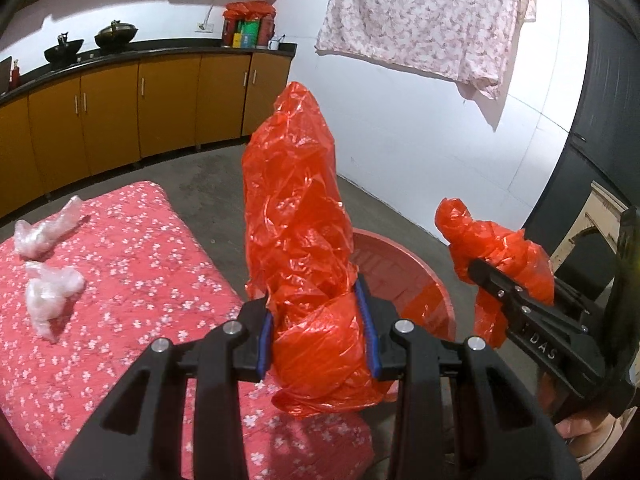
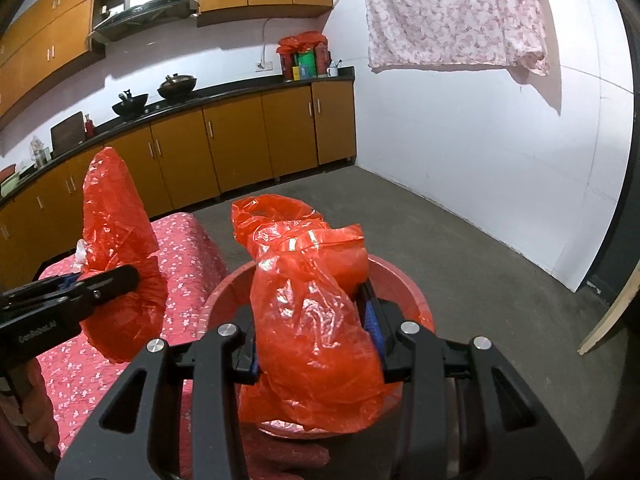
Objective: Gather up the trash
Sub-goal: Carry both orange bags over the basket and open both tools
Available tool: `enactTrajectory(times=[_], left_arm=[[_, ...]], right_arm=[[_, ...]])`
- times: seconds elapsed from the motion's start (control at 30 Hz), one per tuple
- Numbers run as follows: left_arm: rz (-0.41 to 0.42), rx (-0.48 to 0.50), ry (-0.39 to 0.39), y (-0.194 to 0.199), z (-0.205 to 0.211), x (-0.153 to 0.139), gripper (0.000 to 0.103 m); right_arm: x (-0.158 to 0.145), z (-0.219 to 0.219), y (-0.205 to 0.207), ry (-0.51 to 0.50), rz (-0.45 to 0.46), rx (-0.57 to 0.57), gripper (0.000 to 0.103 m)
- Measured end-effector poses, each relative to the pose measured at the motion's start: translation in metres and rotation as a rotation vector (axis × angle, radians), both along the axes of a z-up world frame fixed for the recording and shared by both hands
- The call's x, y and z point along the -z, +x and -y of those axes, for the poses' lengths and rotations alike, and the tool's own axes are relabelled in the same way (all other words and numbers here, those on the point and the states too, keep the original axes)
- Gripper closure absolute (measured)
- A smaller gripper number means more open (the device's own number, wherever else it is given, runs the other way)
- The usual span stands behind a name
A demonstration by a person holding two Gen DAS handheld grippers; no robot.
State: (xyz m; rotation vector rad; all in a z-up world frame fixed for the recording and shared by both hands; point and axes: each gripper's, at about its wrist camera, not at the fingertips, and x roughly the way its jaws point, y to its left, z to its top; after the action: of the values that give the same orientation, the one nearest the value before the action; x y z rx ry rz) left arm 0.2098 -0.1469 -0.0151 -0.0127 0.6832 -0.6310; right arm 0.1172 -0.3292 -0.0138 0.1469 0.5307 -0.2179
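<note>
A crumpled red plastic bag (image 1: 296,208) is gripped by the left tool (image 1: 318,334), the blue pads closed partway against its lower part. Its long axis is carried roughly upright, the narrow end pointing up and slightly away, while a loose tail hangs below the pads over the edge of the pink flowered bed (image 1: 132,264). A second red plastic bag (image 2: 316,312) is pinched in the same manner by the right tool (image 2: 316,344), partly closed with the film bulging out between the pads; this one is slumped rather than upright, its bulk leaning forward and to the left, with a folded lobe reaching over the far side.

Both bags are held above or just beside a round red basin (image 2: 416,300) standing on the grey concrete floor (image 2: 460,248) at the corner of the bed. The right tool's bag is seen directly over the basin's mouth; what lies inside the basin cannot be made out, as the bag hides most of it.

Two wads of clear plastic wrap (image 1: 52,292) are left lying on the bed, well apart from the tools, toward its far left side. Open floor is seen beyond the basin up to the white wall (image 2: 480,140) and the row of orange-brown cabinets (image 2: 240,148). A flowered cloth (image 2: 456,12) is hung on the wall, well clear of both tools
</note>
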Motion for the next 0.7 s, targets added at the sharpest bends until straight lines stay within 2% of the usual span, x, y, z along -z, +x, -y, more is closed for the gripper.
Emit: enactTrajectory(times=[0.7], left_arm=[[-0.056,0.054,0.015,0.030,0.042,0.035,0.067]], right_arm=[[0.014,0.014,0.016,0.031,0.007,0.036,0.063]])
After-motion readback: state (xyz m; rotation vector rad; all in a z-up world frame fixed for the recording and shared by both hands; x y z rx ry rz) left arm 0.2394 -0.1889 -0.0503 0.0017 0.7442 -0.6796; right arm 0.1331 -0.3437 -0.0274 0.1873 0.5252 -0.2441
